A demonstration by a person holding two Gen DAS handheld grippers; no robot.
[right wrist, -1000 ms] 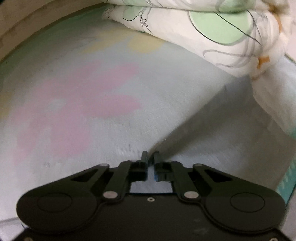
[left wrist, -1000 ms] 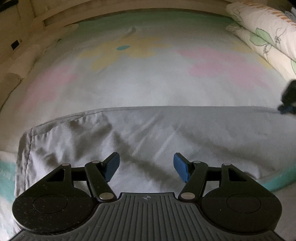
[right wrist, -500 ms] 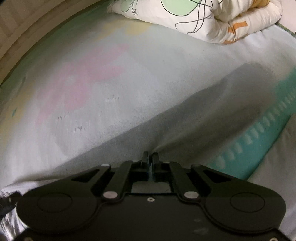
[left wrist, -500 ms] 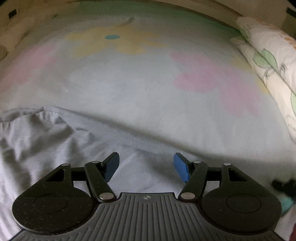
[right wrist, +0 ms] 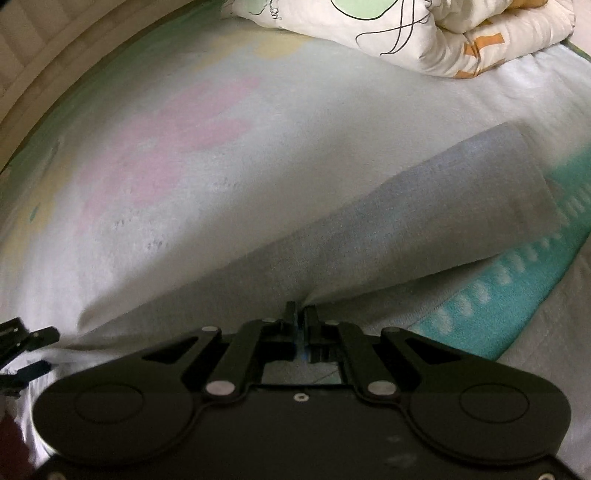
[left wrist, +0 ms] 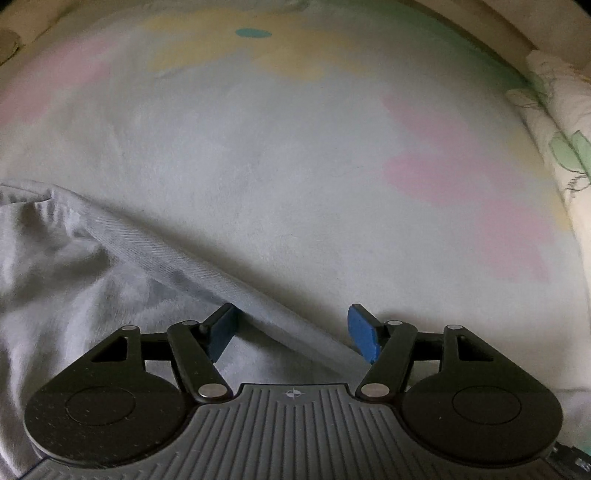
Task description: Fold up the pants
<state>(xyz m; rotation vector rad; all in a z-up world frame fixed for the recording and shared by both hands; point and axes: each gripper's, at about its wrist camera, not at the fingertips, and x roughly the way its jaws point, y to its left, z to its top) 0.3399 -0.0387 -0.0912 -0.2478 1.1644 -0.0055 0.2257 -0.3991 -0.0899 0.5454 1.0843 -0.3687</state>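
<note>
On the left, the grey pants (left wrist: pixel 74 280) lie bunched and creased on the pastel flowered bed sheet (left wrist: pixel 295 166), with one thick folded edge running diagonally down toward the left gripper (left wrist: pixel 291 332). That gripper's blue-padded jaws are spread wide and hold nothing; the diagonal edge passes between them, close to the left pad, which sits against the cloth. Moving right, in the right wrist view, a pant leg stretches away flat toward a teal strip (right wrist: pixel 517 269) at the bed's near edge, and the right gripper (right wrist: pixel 300 314) has its jaws pinched nearly together on a tuck of that grey cloth, which puckers up into the tips. Beyond it, a rolled white quilt (right wrist: pixel 424 33) with green and orange print sits at the far right, well apart from the pants. The step looks to be carrying the held leg across to lay it over the bunched half. To do this well, the left gripper should probably close on the diagonal edge squarely, taking all layers rather than only the top one, while the right keeps a firm pinch and moves low, so the leg drapes without dragging the sheet. Light tension between the two grips should smooth the wrinkles on the left before the fold is set down.
</note>
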